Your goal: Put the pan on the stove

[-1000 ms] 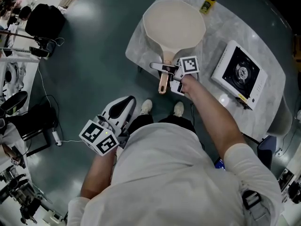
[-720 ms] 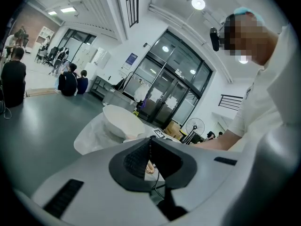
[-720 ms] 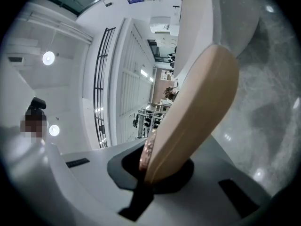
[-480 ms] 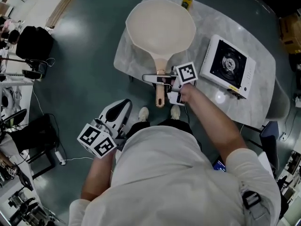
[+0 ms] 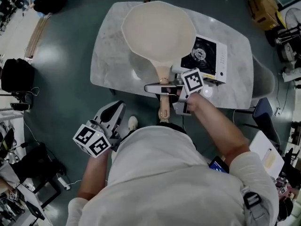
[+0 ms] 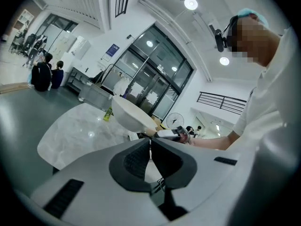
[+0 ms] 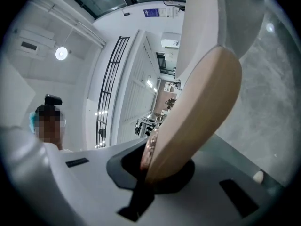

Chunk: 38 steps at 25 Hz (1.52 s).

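A large cream pan (image 5: 158, 29) with a wooden handle (image 5: 163, 100) hangs lifted above the grey marble table (image 5: 110, 55). My right gripper (image 5: 162, 87) is shut on that handle (image 7: 193, 121), which fills the right gripper view. The pan bowl (image 7: 211, 18) rises beyond the jaws there. A white portable stove (image 5: 207, 55) with a black burner sits on the table's right side, partly hidden by the pan's rim. My left gripper (image 5: 112, 117) hangs low by the person's left side, away from the table, jaws shut with nothing between them (image 6: 149, 154). The pan (image 6: 129, 117) shows in the distance.
A small yellow-labelled bottle (image 6: 108, 113) stands at the table's far edge. Black bags (image 5: 14, 76) and cables lie on the floor at left. A blue chair (image 5: 263, 121) stands to the table's right. Boxes sit at the upper right.
The pan has been lifted off the table and carried right, so its rim now overlaps the stove. The right gripper keeps its hold on the handle. The left gripper has barely moved.
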Each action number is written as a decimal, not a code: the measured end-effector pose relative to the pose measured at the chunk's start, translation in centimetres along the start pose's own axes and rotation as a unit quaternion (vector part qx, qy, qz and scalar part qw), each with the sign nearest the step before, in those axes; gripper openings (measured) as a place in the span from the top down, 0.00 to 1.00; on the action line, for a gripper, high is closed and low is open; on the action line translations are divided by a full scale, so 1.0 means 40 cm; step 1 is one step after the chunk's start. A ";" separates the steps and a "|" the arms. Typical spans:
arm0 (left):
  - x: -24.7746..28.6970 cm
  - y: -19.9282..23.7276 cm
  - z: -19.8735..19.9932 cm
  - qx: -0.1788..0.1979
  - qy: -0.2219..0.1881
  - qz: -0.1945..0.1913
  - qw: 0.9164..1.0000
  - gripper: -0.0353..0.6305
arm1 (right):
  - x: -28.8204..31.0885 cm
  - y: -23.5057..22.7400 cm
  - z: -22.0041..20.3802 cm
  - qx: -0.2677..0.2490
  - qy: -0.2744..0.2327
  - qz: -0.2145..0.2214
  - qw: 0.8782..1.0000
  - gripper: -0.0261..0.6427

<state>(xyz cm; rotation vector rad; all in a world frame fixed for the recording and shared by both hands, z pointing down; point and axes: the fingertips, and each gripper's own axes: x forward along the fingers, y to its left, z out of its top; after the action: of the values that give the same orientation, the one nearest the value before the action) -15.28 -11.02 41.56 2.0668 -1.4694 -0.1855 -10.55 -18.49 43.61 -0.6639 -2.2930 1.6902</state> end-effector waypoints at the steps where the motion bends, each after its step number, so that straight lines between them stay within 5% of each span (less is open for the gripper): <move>1: 0.024 -0.018 -0.004 0.003 0.004 -0.009 1.000 0.92 | -0.043 0.012 -0.002 -0.003 -0.009 -0.006 1.000 0.94; 18: 0.228 -0.167 -0.020 0.042 0.057 -0.108 0.992 0.92 | -0.494 0.022 -0.061 0.002 -0.099 -0.085 0.991 0.92; 38: 0.245 -0.167 -0.037 0.041 0.080 -0.086 0.992 0.92 | -0.517 -0.076 -0.058 0.014 -0.112 -0.056 0.992 0.92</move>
<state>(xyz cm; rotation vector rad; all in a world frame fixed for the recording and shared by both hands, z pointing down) -5.45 -17.83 41.30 2.2202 -1.2232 -0.0253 7.84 -27.09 49.09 -0.3475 -2.3970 1.8211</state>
